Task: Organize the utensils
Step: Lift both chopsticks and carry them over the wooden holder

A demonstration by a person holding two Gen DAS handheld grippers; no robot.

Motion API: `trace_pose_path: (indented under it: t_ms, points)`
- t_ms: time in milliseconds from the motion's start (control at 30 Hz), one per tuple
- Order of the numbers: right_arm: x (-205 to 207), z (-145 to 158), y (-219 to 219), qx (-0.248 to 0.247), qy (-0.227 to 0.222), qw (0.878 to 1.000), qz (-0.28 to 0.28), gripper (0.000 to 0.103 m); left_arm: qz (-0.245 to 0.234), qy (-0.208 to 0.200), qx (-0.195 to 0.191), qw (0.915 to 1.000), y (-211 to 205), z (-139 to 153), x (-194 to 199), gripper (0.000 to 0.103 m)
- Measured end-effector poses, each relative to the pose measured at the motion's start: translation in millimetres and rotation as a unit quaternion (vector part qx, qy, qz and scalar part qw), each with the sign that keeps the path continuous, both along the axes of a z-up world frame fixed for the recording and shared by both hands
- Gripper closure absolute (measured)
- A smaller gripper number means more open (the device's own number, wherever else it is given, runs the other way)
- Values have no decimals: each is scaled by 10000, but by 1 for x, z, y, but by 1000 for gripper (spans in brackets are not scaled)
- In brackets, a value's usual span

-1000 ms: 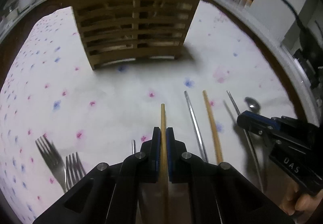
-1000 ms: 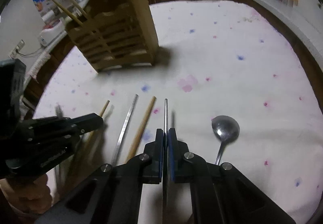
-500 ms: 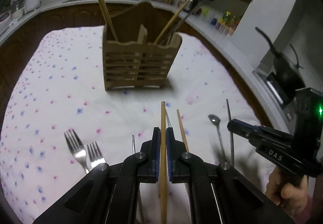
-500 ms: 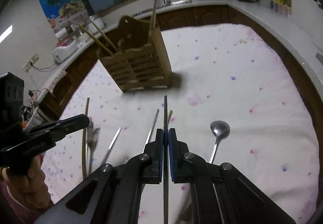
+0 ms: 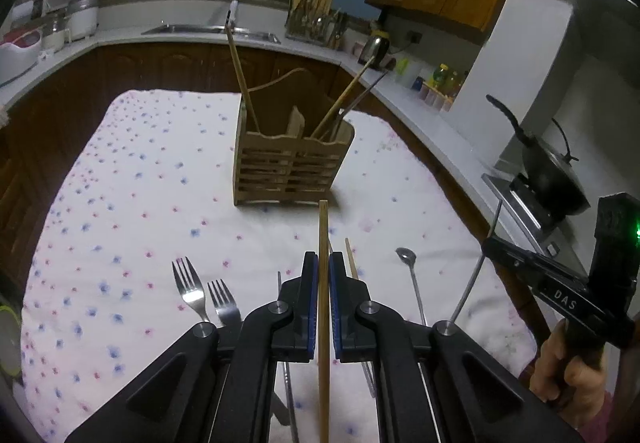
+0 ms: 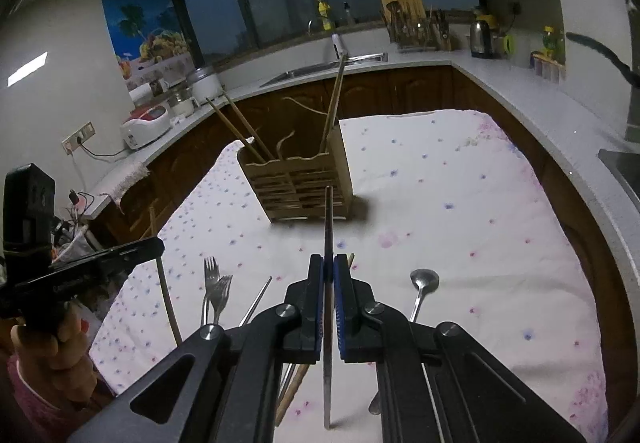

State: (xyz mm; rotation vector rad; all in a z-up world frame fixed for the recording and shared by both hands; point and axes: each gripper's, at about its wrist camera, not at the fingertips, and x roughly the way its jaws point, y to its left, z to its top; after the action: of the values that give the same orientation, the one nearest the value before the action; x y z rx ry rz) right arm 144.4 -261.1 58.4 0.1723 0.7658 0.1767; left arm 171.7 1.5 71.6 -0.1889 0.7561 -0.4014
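Note:
My left gripper point(image 5: 323, 263) is shut on a wooden chopstick point(image 5: 323, 231), held high above the table and pointing at the wooden slatted utensil holder point(image 5: 290, 167). My right gripper point(image 6: 329, 267) is shut on a metal chopstick point(image 6: 329, 219), also raised and pointing at the holder point(image 6: 304, 187). The holder has wooden and metal chopsticks standing in it. On the floral cloth lie two forks point(image 5: 200, 295), a spoon point(image 5: 412, 275), a wooden chopstick point(image 5: 351, 263) and a metal chopstick point(image 6: 256, 301). The right gripper with its metal stick shows at the right in the left wrist view point(image 5: 520, 263).
The floral cloth point(image 5: 120, 203) covers the table, whose edges drop off at left and right. A kitchen counter with sink point(image 5: 208, 29), kettle and jars runs behind. A stove with a black pan point(image 5: 548, 171) stands at the right.
Both grippers have risen well above the table with their chopsticks, so the holder now looks smaller and farther. The forks, spoon and loose chopsticks stay on the cloth.

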Motion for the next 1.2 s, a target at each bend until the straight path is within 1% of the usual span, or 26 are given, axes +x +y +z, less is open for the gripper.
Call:
trace_pose_path:
  t_ms: [133,367,600,733,900,1033,1200]
  points:
    - [-6,1,-2,1,-18,10000,-26,98,8,-139,-16,9999,5,8,-15,100]
    - [-13,9,-2,39,-126,9999,-53,98,6,-320,-44,9995,11,15,-29,100]
    - [-14,28,-2,93,-489,9987,-122,98,46,-569,-162,9982,20,24,-36,100]
    - [-9,39,-3,169,-728,9970,-181,98,120,-800,-299,9963,28,34,-37,100]
    - [0,44,-4,296,-901,9952,-231,98,166,-1159,-427,9922,37,47,-42,100]
    - [12,48,-4,392,-998,9939,-246,98,230,-1398,-466,9888,42,53,-39,100]
    - [29,58,1,389,-1163,9922,-209,98,318,-1624,-480,9850,46,61,-31,100]
